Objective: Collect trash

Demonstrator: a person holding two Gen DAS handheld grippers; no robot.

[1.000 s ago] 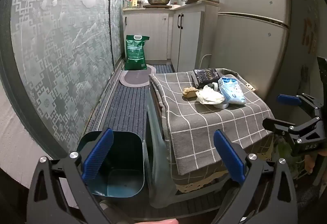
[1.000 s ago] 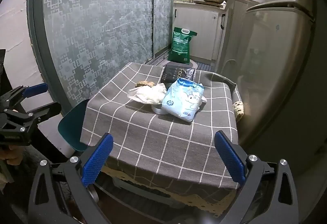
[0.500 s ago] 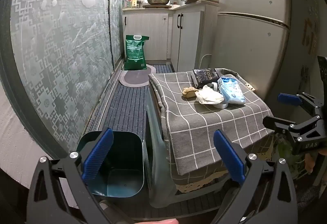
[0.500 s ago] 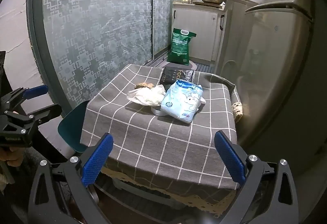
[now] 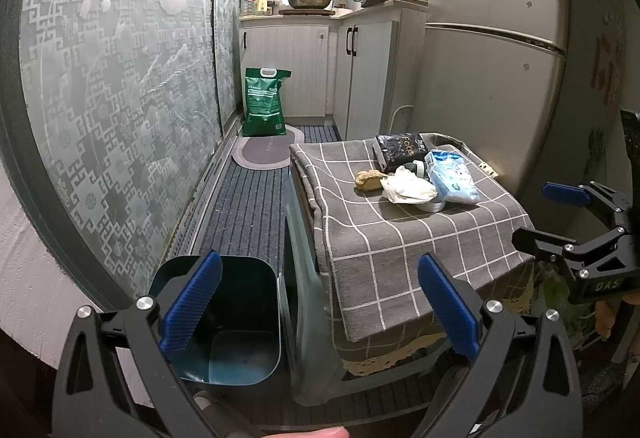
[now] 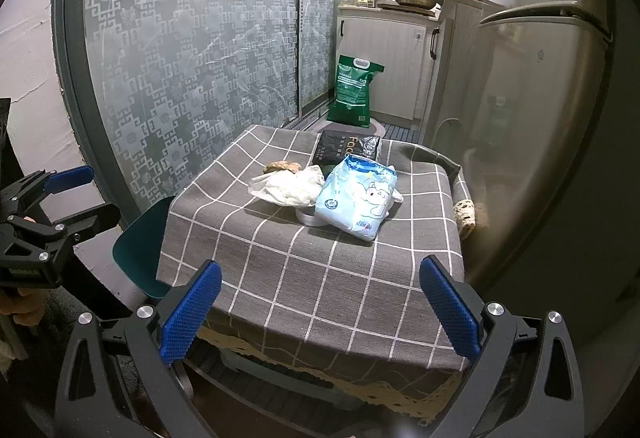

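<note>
Left wrist view, left gripper [image 5: 318,308] held wide open and empty over teal bin [image 5: 228,318] at lower left, crumpled white wrapper [image 5: 408,188] seen mid-frame on checked tablecloth [image 5: 400,246], right gripper [image 6: 318,308] likewise spread, nothing gripped.

Left wrist view faces bin [image 5: 236,318] beside table [image 5: 400,238]; right wrist view faces tabletop; both share table.

My left hand-held gripper [image 5: 318,308]: matt black plastic arms, blue ribbed pads, shiny metal screws. Right hand-held gripper [image 6: 320,312]: pads finely knurled. Bench [image 6: 312,270] under coarse grey woven cloth, white grid, lace edging. On it at 12 o'clock: glossy blue plastic pack [image 6: 354,198], crumpled white wrapper [image 6: 290,186], matt black pouch [image 6: 348,152]. Bin [image 5: 232,312] at 7 o'clock: smooth teal plastic. Fridge [image 5: 488,50]: brushed metal sheen. Door [image 5: 116,86]: frosted patterned glass.
</note>
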